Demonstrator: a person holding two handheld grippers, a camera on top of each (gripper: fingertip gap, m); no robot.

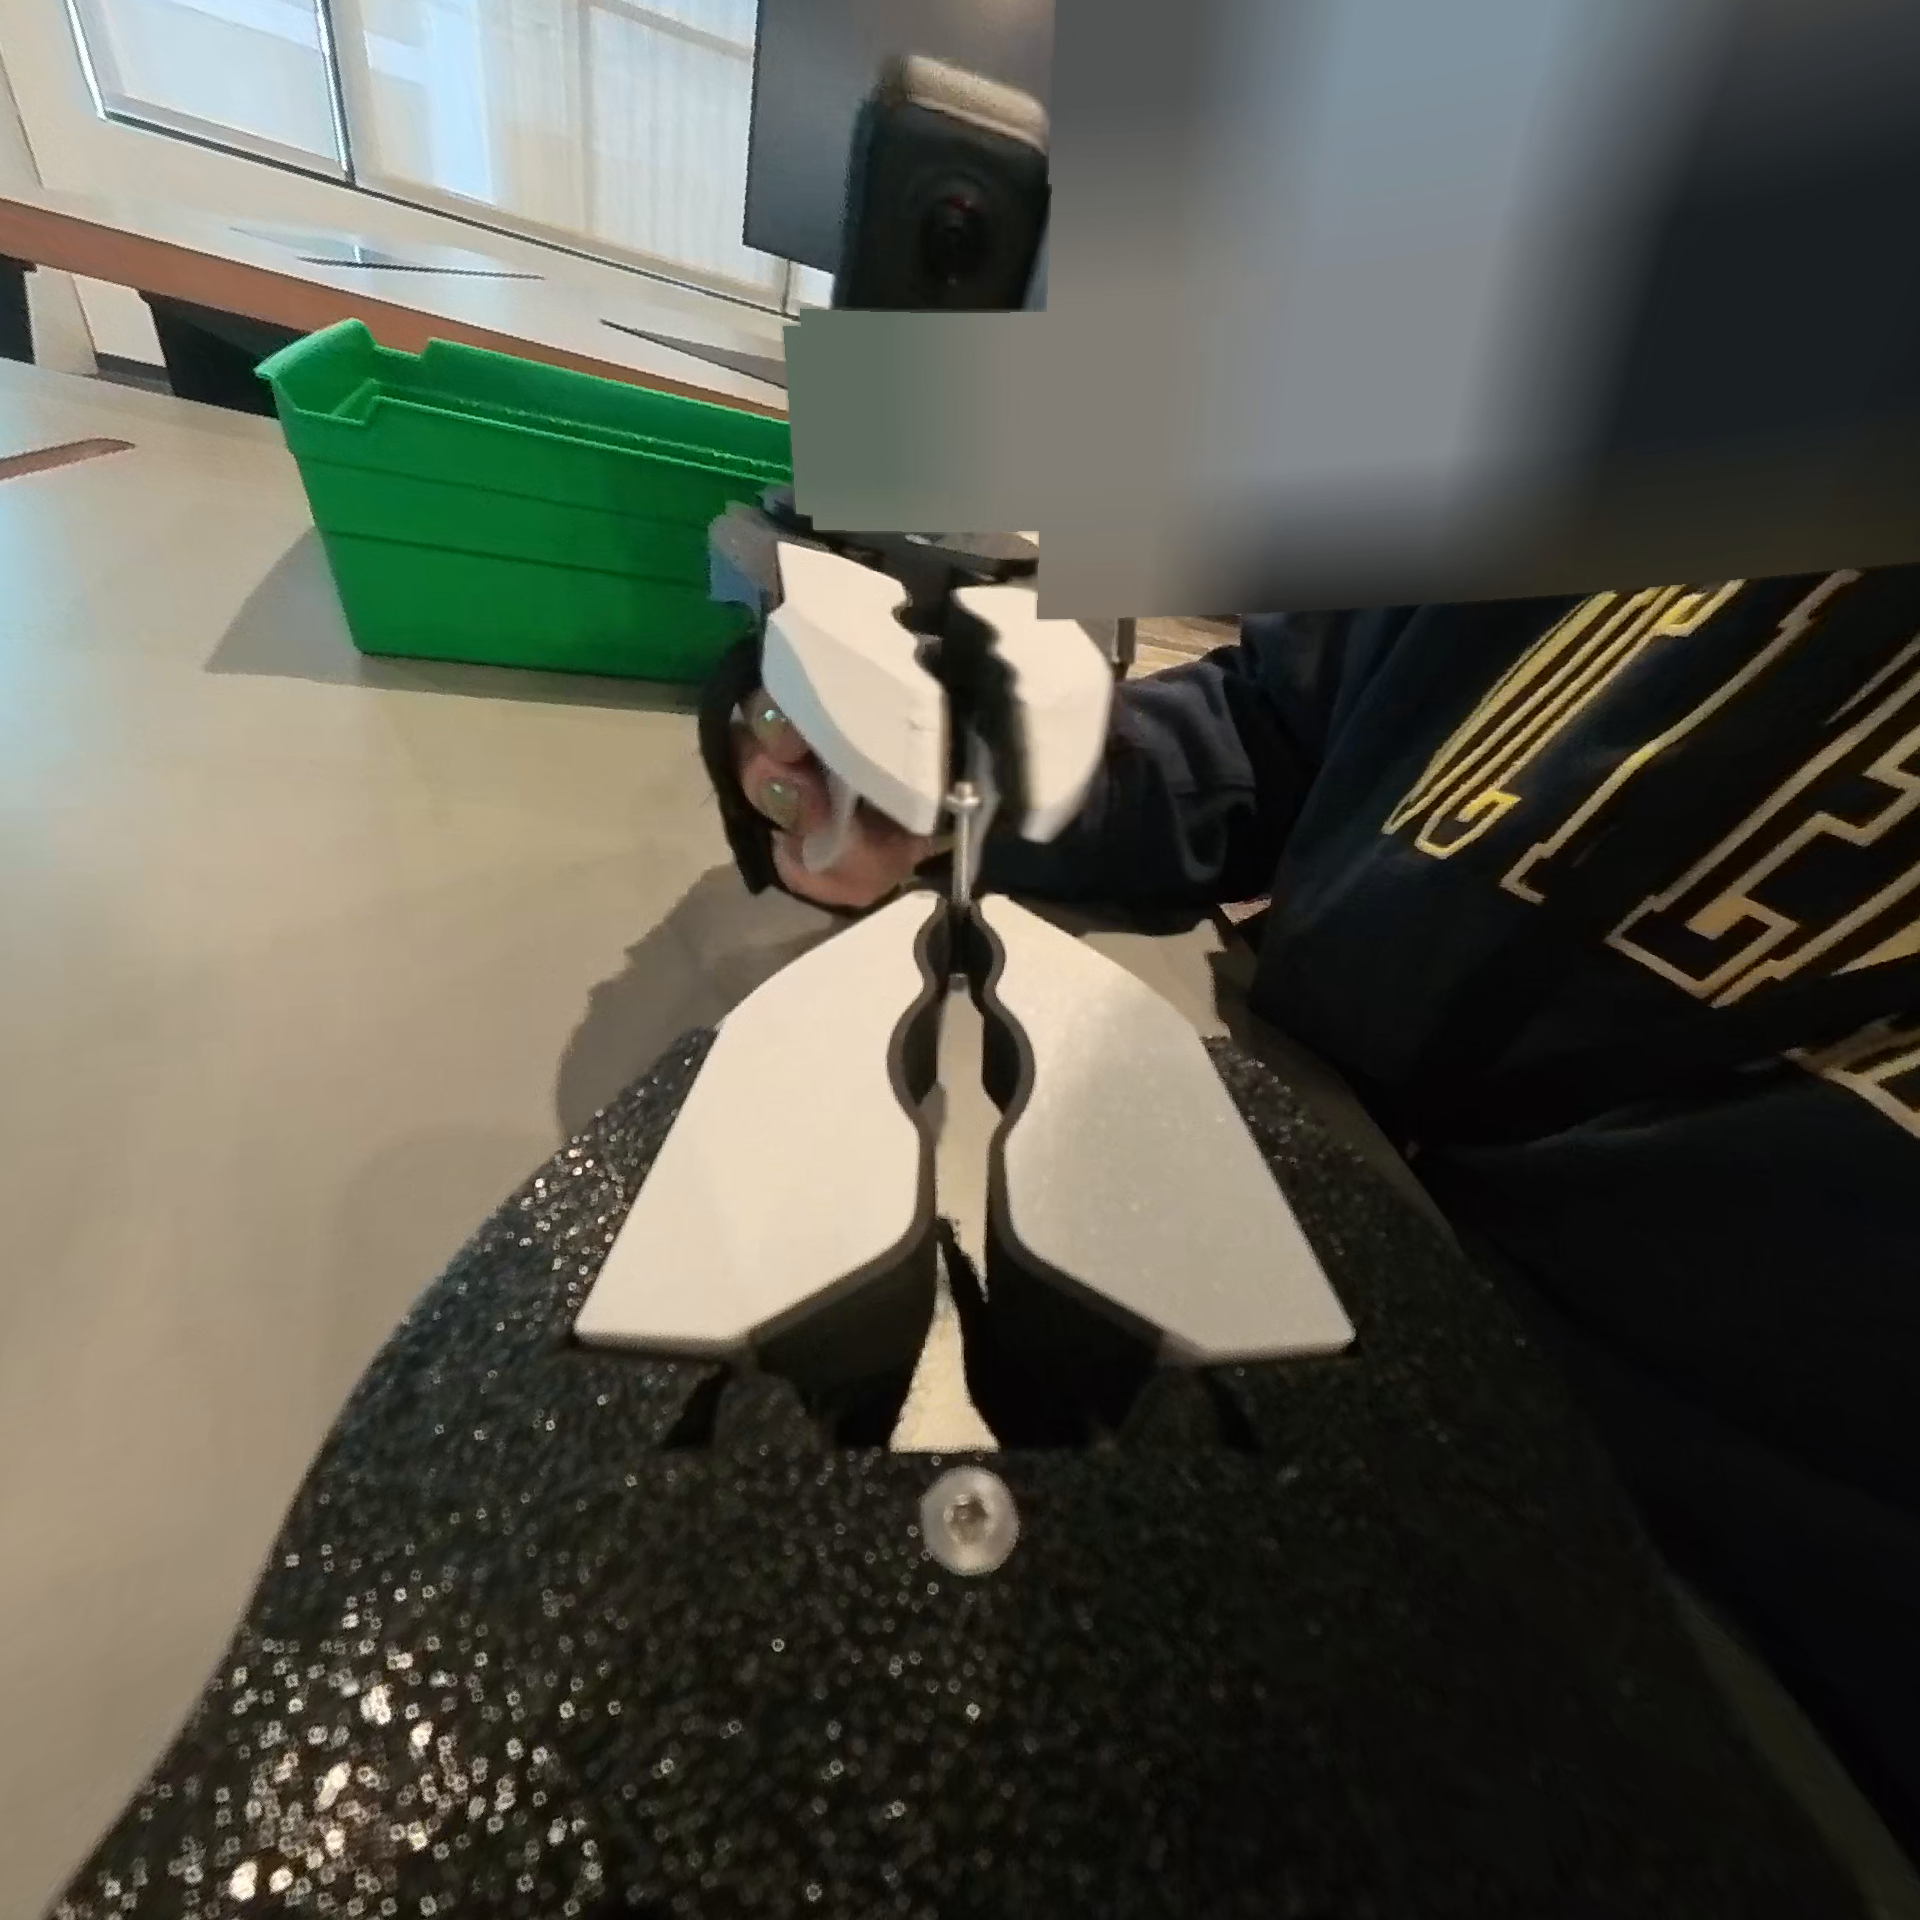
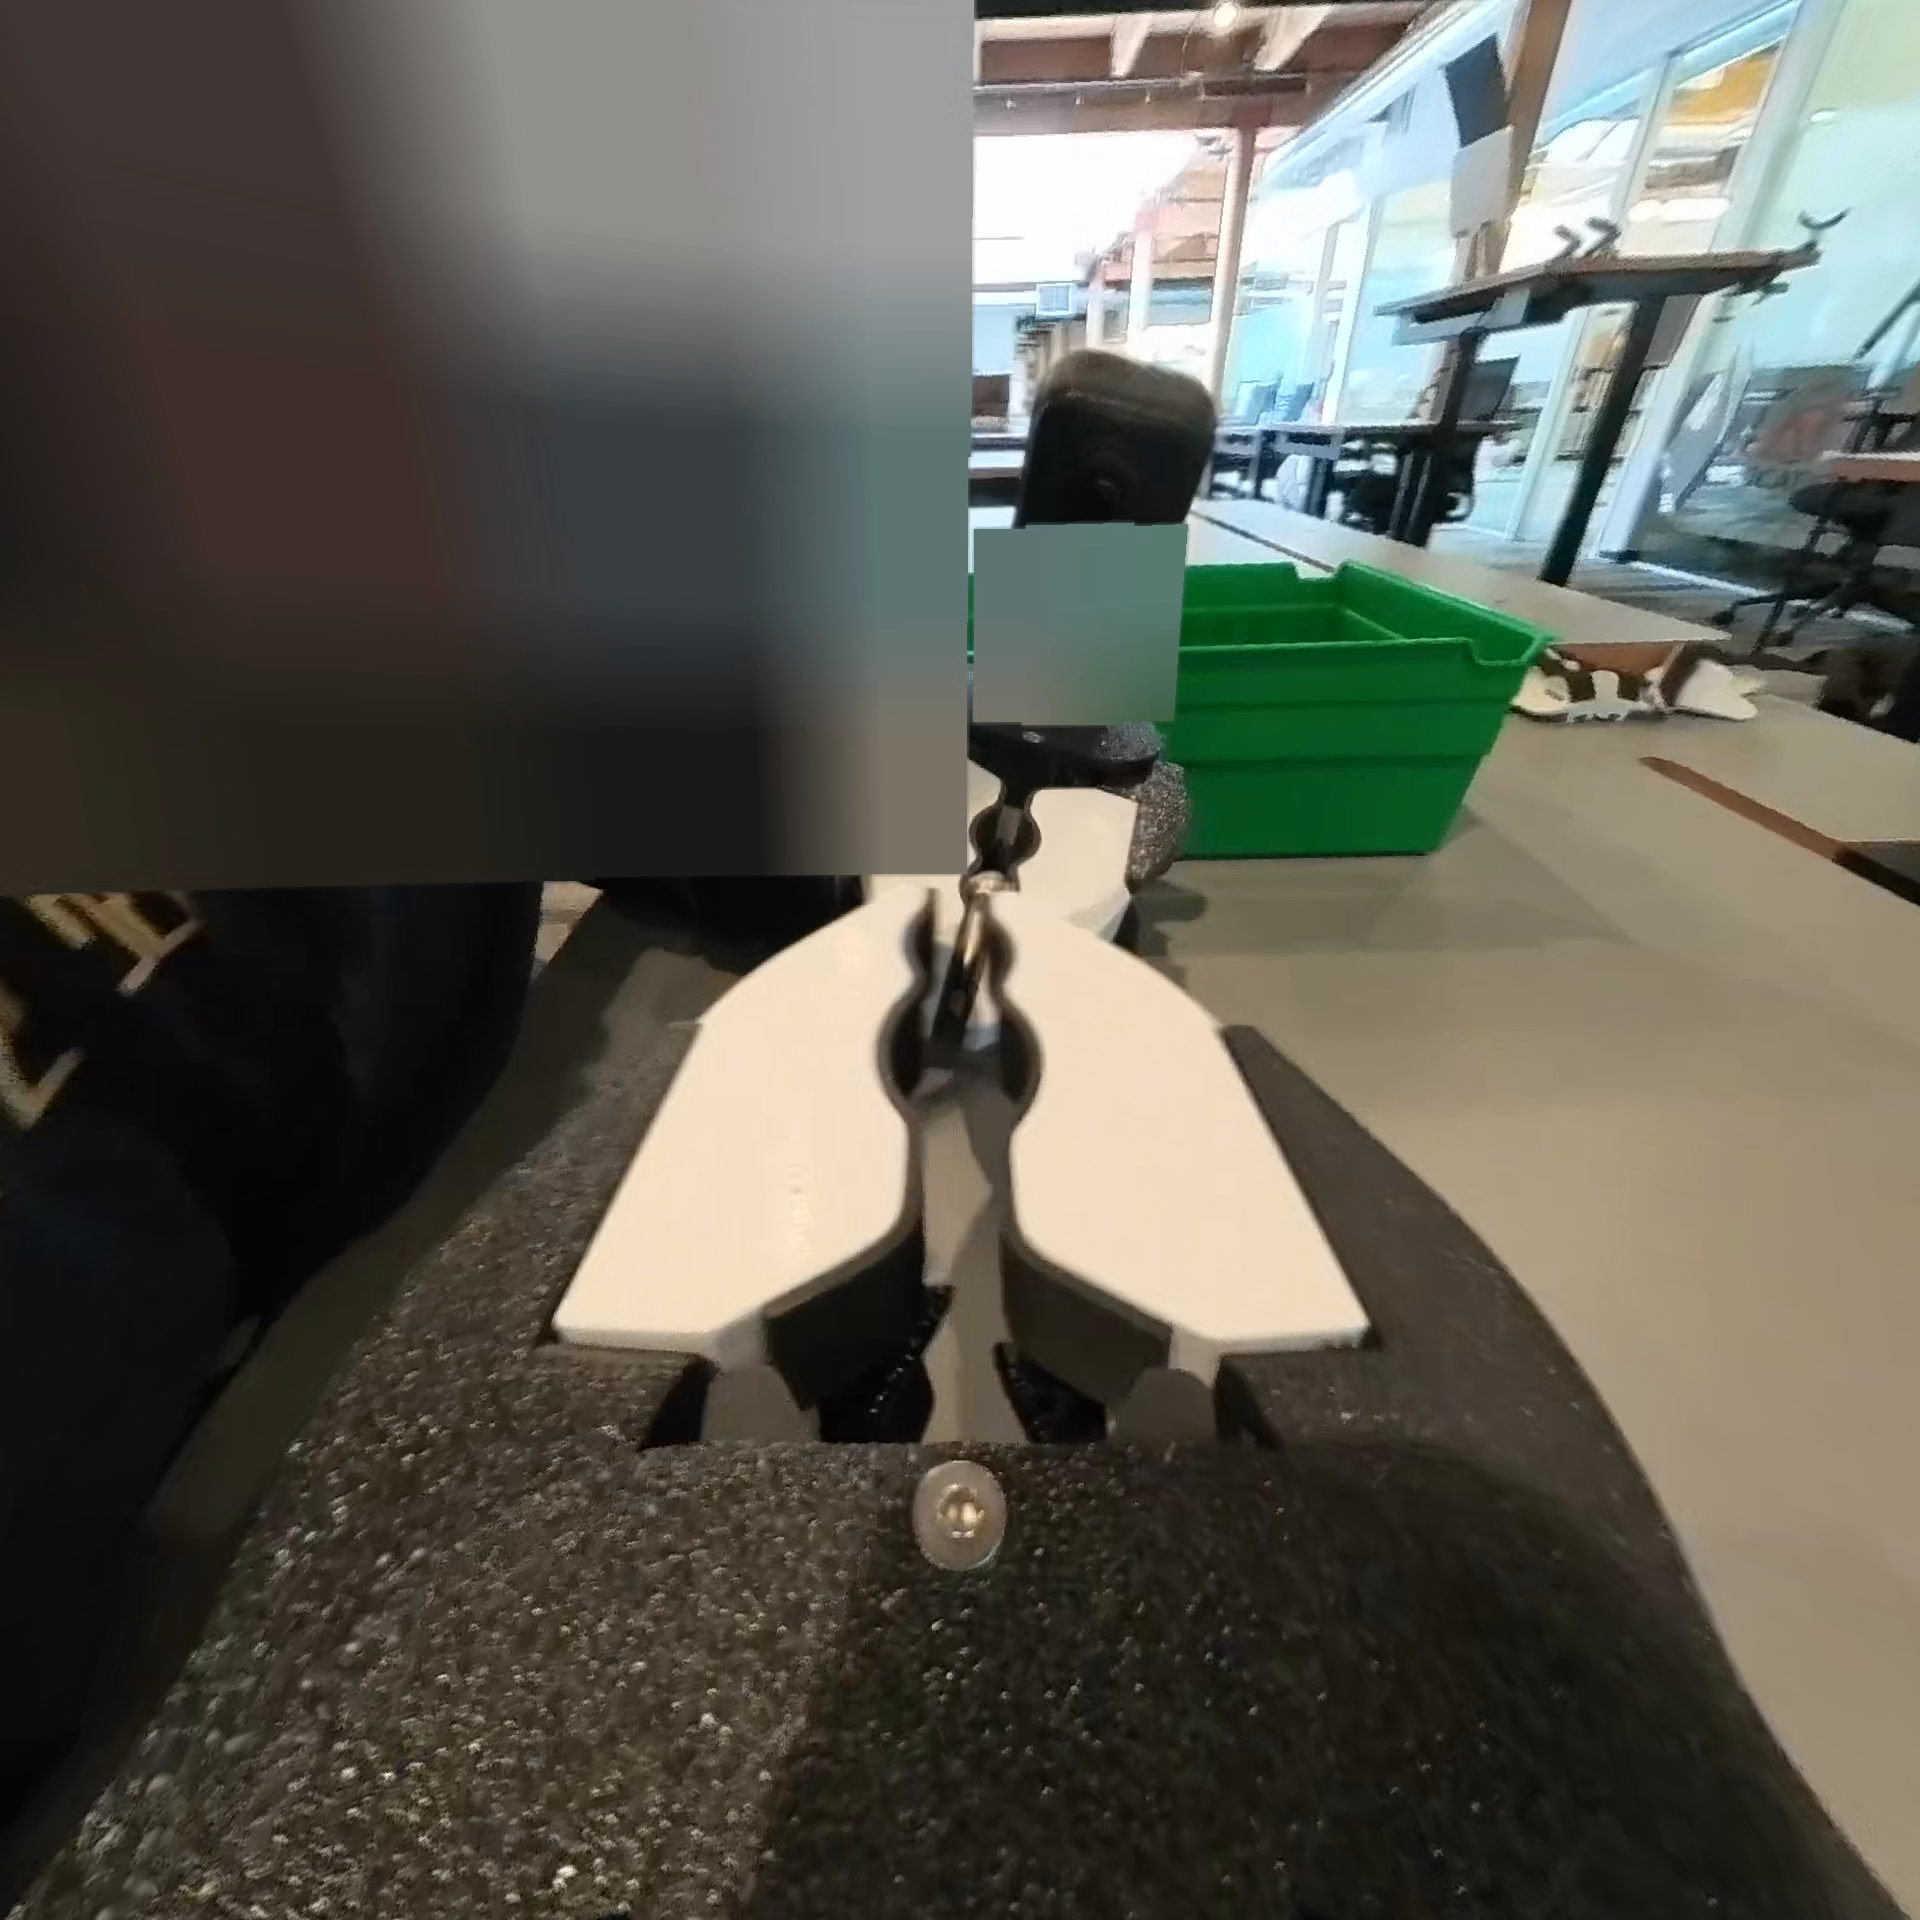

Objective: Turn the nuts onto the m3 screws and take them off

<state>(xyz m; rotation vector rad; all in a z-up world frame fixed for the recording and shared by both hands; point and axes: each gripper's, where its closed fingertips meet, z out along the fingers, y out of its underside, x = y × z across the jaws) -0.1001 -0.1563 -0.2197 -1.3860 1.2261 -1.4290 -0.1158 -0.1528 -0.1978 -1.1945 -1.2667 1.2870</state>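
Left gripper [image 1: 961,914] is clenched at its tips on the lower end of a thin silver M3 screw [image 1: 965,852], which stands nearly upright straight ahead of the white fingers [image 1: 810,1091]. Directly beyond, the right gripper [image 1: 971,821] points back toward it, its white fingers closed on the top of the same screw, where a small silver nut or the screw head [image 1: 964,798] shows at the tips; which of the two cannot be told. From the right wrist view, the right gripper [image 2: 966,925] is closed likewise, the metal piece [image 2: 977,935] sitting blurred between its tips and meeting the tips of the left gripper just ahead. A hand [image 1: 800,821] wraps the right gripper's handle, just left of the screw, with a dark sleeve [image 1: 1195,790] running off to the right. Farther out to the left stands a green plastic bin [image 1: 520,520] on the grey table [image 1: 260,935], well apart from both grippers.
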